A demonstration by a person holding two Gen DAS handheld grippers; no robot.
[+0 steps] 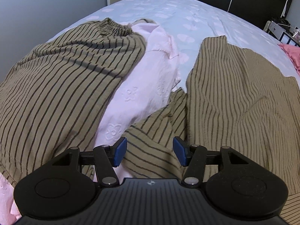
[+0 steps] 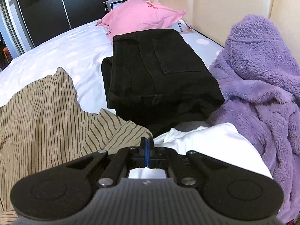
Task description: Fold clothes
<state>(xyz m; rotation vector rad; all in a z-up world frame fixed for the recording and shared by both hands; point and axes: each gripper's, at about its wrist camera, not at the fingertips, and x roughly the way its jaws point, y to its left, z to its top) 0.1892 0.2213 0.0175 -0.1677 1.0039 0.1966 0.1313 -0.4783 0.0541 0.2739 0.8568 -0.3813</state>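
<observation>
We hold our left gripper (image 1: 149, 152) low over the striped garment (image 1: 234, 101), fingers apart with nothing between them. That thin tan cloth sprawls rumpled across the bed (image 1: 168, 13): one part humps at 10 o'clock with its elastic band (image 1: 114, 27) uppermost, another spreads at 2 o'clock, and a pink garment (image 1: 142, 86) lies between, partly under the striped folds.

Our right gripper (image 2: 147, 146) has its fingers pressed together, at a striped edge (image 2: 131, 133); whether cloth is pinched we cannot tell. Ahead at 12 o'clock black trousers (image 2: 159, 75) lie already folded, a purple fleece (image 2: 262, 71) heaped at 2 o'clock, white cloth (image 2: 206, 140) just beside our fingers.

We judge the striped fabric light, limp and crease-prone; it will sag and drag its neighbours. The band or a hem corner gives the firmest hold, gripped at two well-spaced points.
</observation>
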